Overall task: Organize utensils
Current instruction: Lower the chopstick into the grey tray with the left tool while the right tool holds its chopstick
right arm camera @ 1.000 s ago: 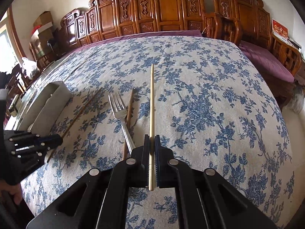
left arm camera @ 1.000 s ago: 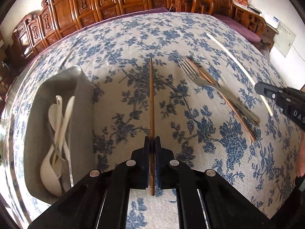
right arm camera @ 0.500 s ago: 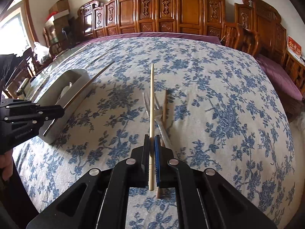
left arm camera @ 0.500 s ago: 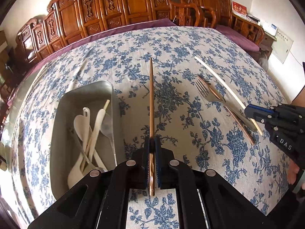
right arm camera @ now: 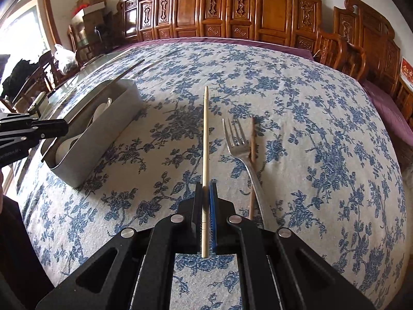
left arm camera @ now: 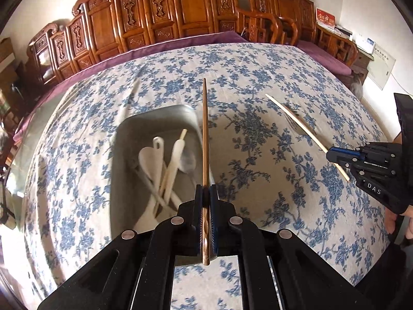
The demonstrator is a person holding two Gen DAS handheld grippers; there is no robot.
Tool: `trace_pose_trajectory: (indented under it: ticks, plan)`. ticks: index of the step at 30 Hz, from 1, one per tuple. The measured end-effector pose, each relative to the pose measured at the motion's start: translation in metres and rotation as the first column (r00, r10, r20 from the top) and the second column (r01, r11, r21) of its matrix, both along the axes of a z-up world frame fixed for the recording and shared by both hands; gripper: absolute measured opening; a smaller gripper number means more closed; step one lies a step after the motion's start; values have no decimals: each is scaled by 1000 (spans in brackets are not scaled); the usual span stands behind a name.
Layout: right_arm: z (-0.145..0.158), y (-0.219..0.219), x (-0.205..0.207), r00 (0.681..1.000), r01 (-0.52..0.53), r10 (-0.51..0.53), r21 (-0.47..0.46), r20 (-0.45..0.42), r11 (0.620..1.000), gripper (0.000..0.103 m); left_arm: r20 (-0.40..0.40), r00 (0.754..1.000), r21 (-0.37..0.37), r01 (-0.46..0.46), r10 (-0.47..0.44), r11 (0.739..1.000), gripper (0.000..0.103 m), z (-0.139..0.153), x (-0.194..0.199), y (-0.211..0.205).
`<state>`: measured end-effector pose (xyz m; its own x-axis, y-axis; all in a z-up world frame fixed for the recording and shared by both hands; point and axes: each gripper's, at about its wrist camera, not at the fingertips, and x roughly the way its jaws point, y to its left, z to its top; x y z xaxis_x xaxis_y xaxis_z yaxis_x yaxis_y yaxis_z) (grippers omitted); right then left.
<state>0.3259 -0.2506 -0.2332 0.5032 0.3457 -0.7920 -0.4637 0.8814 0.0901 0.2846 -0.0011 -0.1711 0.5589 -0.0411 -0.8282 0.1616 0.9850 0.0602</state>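
Two grippers each clamp one chopstick: the left gripper (left arm camera: pixel 205 201) a dark chopstick (left arm camera: pixel 204 134), the right gripper (right arm camera: pixel 205 199) a pale chopstick (right arm camera: pixel 205 139). Released at centre frame, the dark one could strike the bin (left arm camera: pixel 155 121) rim and roll out.

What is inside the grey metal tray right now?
The tray holds several pale spoons and one light chopstick. The near end is covered by the left gripper, so anything there is hidden.
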Motion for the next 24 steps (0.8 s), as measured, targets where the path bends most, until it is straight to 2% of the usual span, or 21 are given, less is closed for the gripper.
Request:
trace_pose_trajectory:
  ticks: [6, 16, 24]
  plan:
    - [0, 17, -7, 999, -36, 36, -10, 6, 999, 6, -17, 999, 3, -31, 31, 1000, 4, -5, -2, 25]
    - [-2, 27, -11, 998, -57, 57, -25, 7, 998, 6, -82, 994, 5, -75, 75, 997, 4, -29, 5, 48]
    - [-2, 27, -11, 998, -56, 57, -22, 8, 998, 6, -78, 993, -8, -90, 89, 996, 4, -32, 7, 54]
